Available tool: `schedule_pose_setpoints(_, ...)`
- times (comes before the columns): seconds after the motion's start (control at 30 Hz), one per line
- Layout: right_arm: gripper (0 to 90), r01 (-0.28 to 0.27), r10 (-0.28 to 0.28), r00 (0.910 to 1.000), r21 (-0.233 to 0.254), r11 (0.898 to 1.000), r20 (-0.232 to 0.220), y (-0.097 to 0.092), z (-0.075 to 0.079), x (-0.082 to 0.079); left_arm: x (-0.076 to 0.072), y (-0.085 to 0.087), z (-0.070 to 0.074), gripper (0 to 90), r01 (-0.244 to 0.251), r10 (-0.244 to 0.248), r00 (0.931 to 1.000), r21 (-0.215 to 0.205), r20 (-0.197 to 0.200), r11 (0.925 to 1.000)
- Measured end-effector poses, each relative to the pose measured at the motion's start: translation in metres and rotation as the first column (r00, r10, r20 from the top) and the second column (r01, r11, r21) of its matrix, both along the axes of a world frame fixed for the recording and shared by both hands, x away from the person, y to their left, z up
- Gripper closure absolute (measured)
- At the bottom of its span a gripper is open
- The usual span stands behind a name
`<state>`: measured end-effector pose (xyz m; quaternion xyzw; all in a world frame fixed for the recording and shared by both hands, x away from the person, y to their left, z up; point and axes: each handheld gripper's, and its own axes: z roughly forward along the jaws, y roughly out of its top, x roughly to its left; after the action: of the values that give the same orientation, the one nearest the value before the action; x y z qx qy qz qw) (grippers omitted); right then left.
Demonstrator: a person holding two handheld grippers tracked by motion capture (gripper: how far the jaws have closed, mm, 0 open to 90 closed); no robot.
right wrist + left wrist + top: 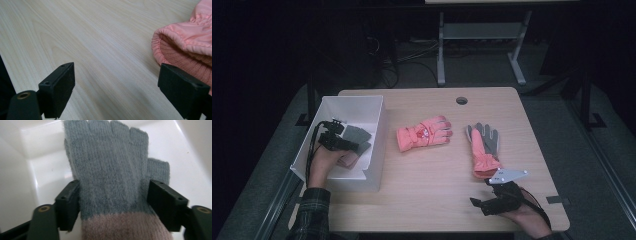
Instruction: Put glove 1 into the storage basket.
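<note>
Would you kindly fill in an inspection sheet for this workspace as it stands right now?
Surface: wooden table, with a round hole near the far edge.
Job's things: grey knit glove lying in the white bin; two pink gloves on the table, one in the middle, one near the right tool.
Clutter: nothing seen.
Grippers: left tool open, its jaws either side of the grey glove; right tool open, empty, its jaws over bare wood.
Cables: black cable trailing from the left tool.
Surroundings: dark room, a table frame behind.
</note>
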<state>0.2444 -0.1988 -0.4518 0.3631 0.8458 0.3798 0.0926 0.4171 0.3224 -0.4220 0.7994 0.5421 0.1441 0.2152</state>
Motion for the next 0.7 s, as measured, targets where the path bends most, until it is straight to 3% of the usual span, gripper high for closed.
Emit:
schedule_pose_setpoints(0.1,14.0,0.0,0.0,1.0,0.001,1.0,-0.004,0.0,0.0,0.0,-0.001,-0.001,0.005,22.2,-0.008,0.008,1.0,-0.008,-0.004,0.9999)
schedule_pose_setpoints(0.2,14.0,-0.003,0.003,1.0,-0.002,1.0,-0.003,0.0,0.0,0.0,-0.005,-0.003,0.018,18.0,-0.005,0.006,0.9995,-0.011,0.033,0.9999)
schedule_pose_setpoints(0.43,14.0,-0.002,0.002,1.0,-0.002,1.0,-0.006,0.0,0.0,0.0,-0.014,-0.005,0.038,16.6,0.027,-0.024,0.9967,-0.034,0.078,0.999)
schedule_pose_setpoints(0.47,14.0,-0.004,0.004,1.0,-0.002,1.0,-0.005,0.0,0.0,0.0,-0.017,-0.007,0.045,16.6,0.049,-0.043,0.9947,-0.065,0.094,0.9967)
schedule_pose_setpoints(0.63,14.0,-0.002,0.002,1.0,-0.002,1.0,-0.003,0.0,0.0,0.0,-0.025,-0.016,0.063,16.5,0.115,-0.101,0.986,-0.105,0.133,0.9878)
schedule_pose_setpoints(0.7,14.0,-0.002,0.002,1.0,-0.002,1.0,-0.003,0.0,0.0,0.0,-0.029,-0.023,0.07,16.5,0.143,-0.121,0.9801,-0.135,0.157,0.9805)
